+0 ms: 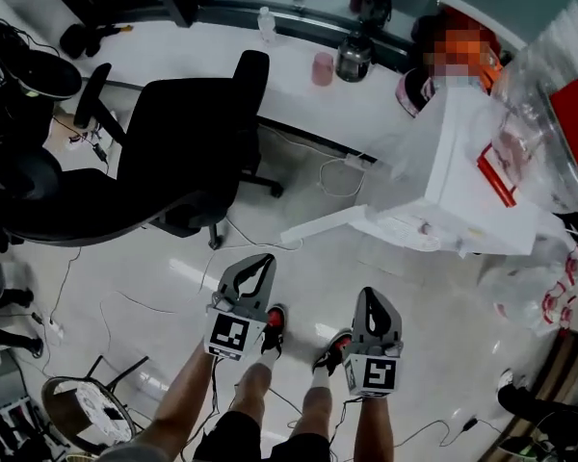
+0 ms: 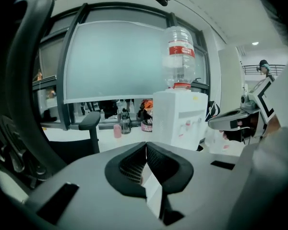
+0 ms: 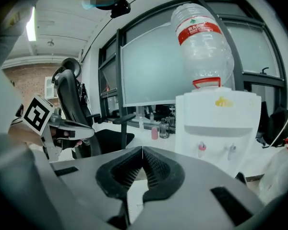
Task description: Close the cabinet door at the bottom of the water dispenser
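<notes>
While you look down past your knees, the pale floor (image 1: 299,282) between you and the water dispenser (image 1: 462,166) lies open, crossed only by thin cables (image 1: 239,234). The black office chair (image 1: 178,152) bounds that room on the left, with its base near the free end of the cabinet door (image 1: 323,224). Clear plastic bags (image 1: 530,296) crowd the floor to the right of the dispenser. A round stool (image 1: 77,407) sits at your lower left, well apart from the rest. Behind the chair and the dispenser runs a white tabletop (image 1: 299,99) carrying a pink cup (image 1: 323,68) and a dark jug (image 1: 354,58).

Your left gripper (image 1: 260,266) and right gripper (image 1: 369,298) hang side by side above your shoes (image 1: 275,323). Both point toward the dispenser and touch nothing. In each gripper view the jaws are pressed together at the tips, with nothing between them.

The dispenser is a white box with an upturned water bottle (image 3: 204,47), red-labelled, on top and two taps (image 3: 200,149) on its front. In the head view the door is a white panel swung out from the base. It angles toward the chair, and its free edge stands well apart from the cabinet. In the gripper views your own gripper bodies hide the lower cabinet.
</notes>
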Tool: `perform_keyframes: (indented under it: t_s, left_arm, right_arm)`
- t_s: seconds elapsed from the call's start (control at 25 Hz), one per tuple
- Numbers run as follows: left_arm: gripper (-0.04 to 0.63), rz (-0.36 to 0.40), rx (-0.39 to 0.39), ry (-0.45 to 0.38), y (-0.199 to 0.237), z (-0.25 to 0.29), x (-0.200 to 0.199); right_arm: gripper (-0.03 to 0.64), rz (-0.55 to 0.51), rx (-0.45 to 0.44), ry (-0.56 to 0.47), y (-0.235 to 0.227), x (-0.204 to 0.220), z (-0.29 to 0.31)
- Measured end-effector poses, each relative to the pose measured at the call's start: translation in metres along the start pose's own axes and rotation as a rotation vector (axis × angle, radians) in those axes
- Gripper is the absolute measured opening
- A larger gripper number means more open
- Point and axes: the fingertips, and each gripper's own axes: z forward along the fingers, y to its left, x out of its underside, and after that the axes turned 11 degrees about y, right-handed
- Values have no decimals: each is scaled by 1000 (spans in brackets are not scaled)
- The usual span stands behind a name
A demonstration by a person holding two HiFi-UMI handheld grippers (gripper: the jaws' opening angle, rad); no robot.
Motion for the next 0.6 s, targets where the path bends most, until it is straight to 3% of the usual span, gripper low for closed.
perform_keyframes:
  t_s: [0.08, 0.2, 0.36, 0.6]
  left_arm:
    - [23, -17, -3, 19, 4, 15, 16]
    - [23, -42, 1, 40, 16, 32, 36]
    - [23, -73, 28, 67, 32, 43, 58]
    - [23, -86, 41, 99, 33, 85, 114]
  right_arm:
    - [17, -8, -1, 57, -4, 15, 14]
    - [17, 0, -6, 28, -2, 21, 35]
    - [17, -16, -3, 77, 7, 29, 56]
    - [17, -1, -21, 109, 5, 83, 101]
